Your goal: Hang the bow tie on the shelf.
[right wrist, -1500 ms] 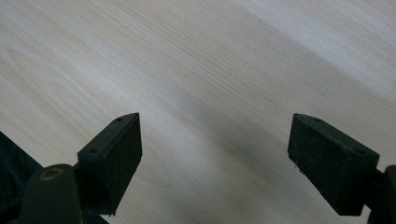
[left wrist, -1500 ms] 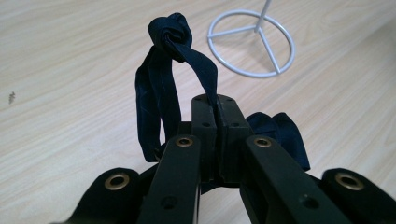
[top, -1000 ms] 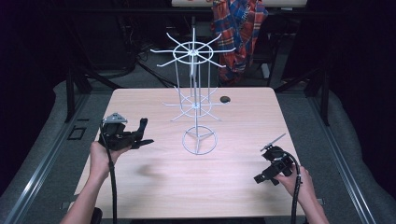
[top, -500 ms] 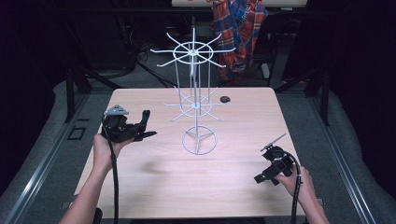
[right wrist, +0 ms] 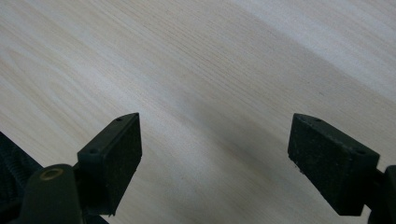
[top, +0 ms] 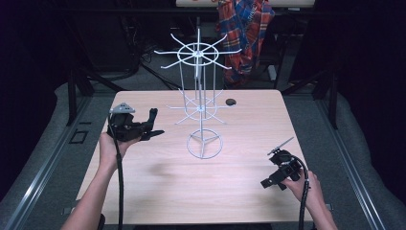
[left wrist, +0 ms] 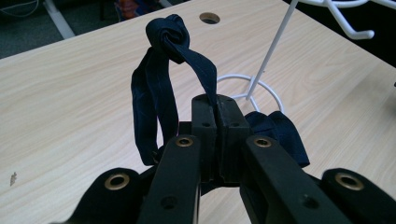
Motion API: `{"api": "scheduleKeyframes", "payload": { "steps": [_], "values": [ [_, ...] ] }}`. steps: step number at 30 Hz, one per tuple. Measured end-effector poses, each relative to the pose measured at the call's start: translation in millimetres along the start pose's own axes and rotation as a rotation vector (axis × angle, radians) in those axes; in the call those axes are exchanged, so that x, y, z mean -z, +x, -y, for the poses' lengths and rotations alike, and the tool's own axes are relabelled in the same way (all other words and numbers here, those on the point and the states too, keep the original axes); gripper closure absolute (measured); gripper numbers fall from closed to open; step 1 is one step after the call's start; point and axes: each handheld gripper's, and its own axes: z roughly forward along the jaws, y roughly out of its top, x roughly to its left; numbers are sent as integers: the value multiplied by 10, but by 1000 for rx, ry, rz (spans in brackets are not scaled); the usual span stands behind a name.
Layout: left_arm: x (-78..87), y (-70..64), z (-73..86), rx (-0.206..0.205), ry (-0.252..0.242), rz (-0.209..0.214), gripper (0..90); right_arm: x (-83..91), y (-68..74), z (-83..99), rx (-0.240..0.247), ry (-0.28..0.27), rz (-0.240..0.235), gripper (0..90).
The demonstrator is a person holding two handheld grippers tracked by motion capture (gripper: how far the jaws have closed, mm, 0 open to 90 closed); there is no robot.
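While the left gripper rides up off the wooden table, higher than it sat a second ago and swung a touch nearer the white wire display rack with radiating hooks, its jaws are clamped tight on a dark navy fabric strap tied into a knot. One band of the strap runs straight down into the pinch; the knot stands above and beyond the fingertips, a loop hangs to the left of them, and more folds bunch behind the right finger. From the high view the strap is hard to pick out against the black tool, so the grip reads best from the gripper's own camera.

That lift matters: the strap is clear of the tabletop and the rack's round base ring lies just past the fingertips, so I judge a hang on one of the hooks is coming.

Over on the other side, the right gripper idles with jaws spread wide, nothing between them but bare wood, well apart from the rack.
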Motion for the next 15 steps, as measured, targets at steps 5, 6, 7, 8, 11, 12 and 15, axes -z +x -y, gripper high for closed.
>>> {"api": "scheduleKeyframes", "payload": {
  "steps": [5, 6, 7, 8, 11, 12, 15],
  "values": [
    [-17, 3, -51, -6, -13, 4, 877, 0, -4, 1, 1, -2, 2, 162],
    [-17, 3, -51, -6, -13, 4, 877, -2, -2, 2, -2, -6, -2, 159],
    [-31, 0, -65, -9, -13, 5, 877, -3, -2, 2, -3, -6, -2, 157],
    [-31, 0, -65, -9, -13, 5, 877, -3, -2, 2, -3, -6, -2, 157],
    [-57, -6, -99, -13, -20, 10, 877, 1, -3, 1, 0, -6, -1, 150],
    [-57, -6, -99, -13, -20, 10, 877, 1, -3, 1, 0, -6, -1, 150],
    [-75, -11, -138, -16, -25, 13, 877, -1, -3, 4, -4, -10, -3, 142]
  ]
}}
